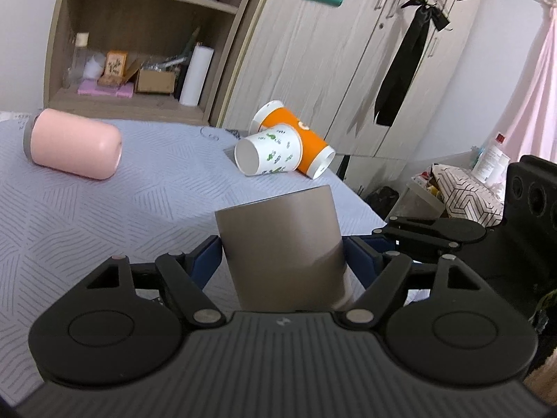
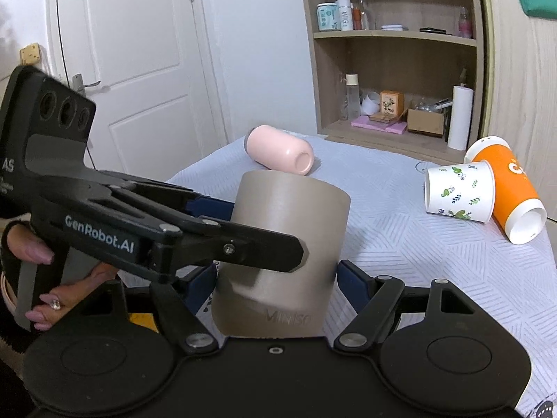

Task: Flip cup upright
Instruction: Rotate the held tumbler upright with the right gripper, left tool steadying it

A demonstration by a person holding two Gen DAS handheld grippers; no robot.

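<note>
A taupe cup (image 1: pixel 278 240) (image 2: pixel 289 240) stands base-up, close in front of both cameras; its mouth end is hidden. My left gripper (image 1: pixel 282 257) has a blue pad on each side of it and is shut on it. My right gripper (image 2: pixel 275 278) also has blue pads against both its sides and is shut on it. The left gripper's black body (image 2: pixel 115 230) crosses the cup in the right wrist view. The right gripper's body (image 1: pixel 487 230) shows at the right in the left wrist view.
On the grey-blue patterned cloth (image 1: pixel 104 216) lie a pink tumbler (image 1: pixel 73 148) (image 2: pixel 278 153), a white leaf-print paper cup (image 1: pixel 268 149) (image 2: pixel 459 191) and an orange paper cup (image 1: pixel 306 139) (image 2: pixel 511 188), all on their sides. A wooden shelf (image 2: pixel 393 69) stands behind.
</note>
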